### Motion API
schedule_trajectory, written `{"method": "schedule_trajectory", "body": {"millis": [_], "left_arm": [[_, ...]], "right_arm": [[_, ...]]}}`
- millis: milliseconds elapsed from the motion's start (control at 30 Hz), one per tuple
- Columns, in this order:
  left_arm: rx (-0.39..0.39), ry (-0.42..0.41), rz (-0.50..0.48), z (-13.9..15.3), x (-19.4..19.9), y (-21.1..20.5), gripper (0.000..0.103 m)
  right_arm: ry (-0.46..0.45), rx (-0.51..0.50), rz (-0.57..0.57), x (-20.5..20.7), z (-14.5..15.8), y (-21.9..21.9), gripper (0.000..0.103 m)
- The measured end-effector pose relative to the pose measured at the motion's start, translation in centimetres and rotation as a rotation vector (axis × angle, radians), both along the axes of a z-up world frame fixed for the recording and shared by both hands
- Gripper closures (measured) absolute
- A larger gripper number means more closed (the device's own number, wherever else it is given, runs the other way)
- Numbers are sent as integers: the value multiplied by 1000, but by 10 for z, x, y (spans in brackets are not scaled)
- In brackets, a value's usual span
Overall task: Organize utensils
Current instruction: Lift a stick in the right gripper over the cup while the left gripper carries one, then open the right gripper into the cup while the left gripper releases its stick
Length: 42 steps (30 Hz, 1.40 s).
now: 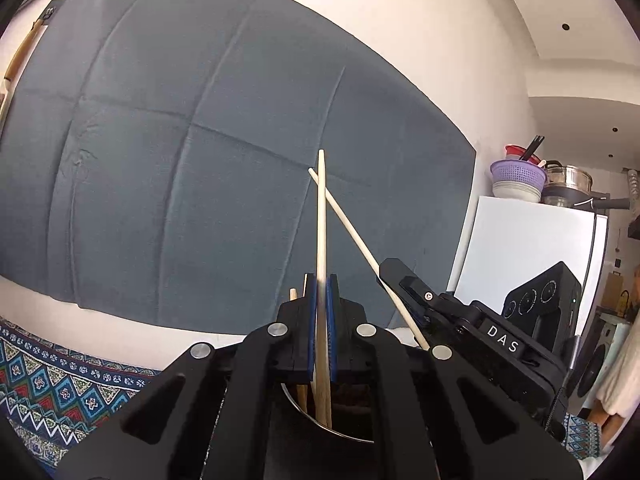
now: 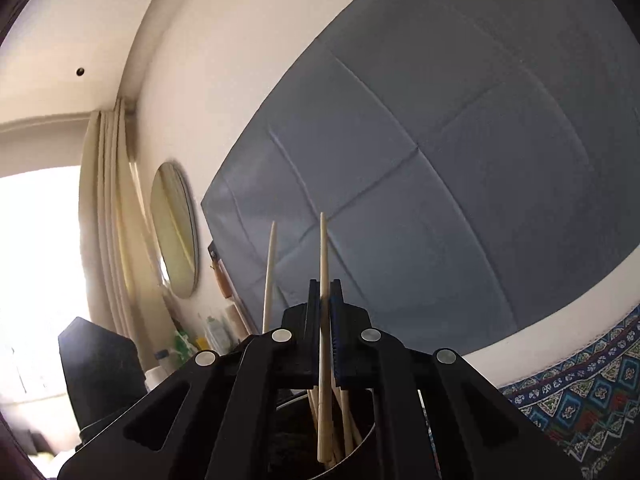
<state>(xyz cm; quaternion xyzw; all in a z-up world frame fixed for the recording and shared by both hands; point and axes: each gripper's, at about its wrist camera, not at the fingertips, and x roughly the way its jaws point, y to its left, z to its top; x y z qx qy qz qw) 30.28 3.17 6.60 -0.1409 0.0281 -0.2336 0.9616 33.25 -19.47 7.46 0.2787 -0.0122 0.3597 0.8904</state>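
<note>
My left gripper (image 1: 321, 286) is shut on a pale wooden chopstick (image 1: 321, 216) that stands upright between its blue pads. Its lower end reaches into a dark metal-rimmed cup (image 1: 344, 426) below, where other chopsticks stand. The right gripper's black body (image 1: 472, 320) shows at right, shut on a second, slanted chopstick (image 1: 352, 232). In the right wrist view my right gripper (image 2: 325, 292) is shut on a chopstick (image 2: 323, 256) that points up, its lower end in the cup (image 2: 360, 446) among several chopsticks. Another chopstick (image 2: 269, 276) rises at left.
A grey-blue cloth (image 1: 200, 140) hangs on the white wall behind. A patterned tablecloth (image 1: 52, 380) covers the table. A white fridge (image 1: 528, 248) with bowls on top stands at right. A round mirror (image 2: 174, 230) and a curtain are at left.
</note>
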Motion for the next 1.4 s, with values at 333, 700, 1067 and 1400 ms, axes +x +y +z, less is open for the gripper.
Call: {"method": "schedule_trajectory", "body": {"millis": [333,700,1067,1400], "left_arm": [[-16,15,-32,-2,1,4,98],[-85,26,-53,-2,0,16,88],[-43,18,23,10,-4,26,71],[-14,4,24,16,-7,26,64]], "right_arm": [[34,83,73,1,-5,0,98],[46,51,74,-1,-5,5,98],[273,-303,102,-46,47,-29,98],[559,-655,114,-77,61,-6,98]]}}
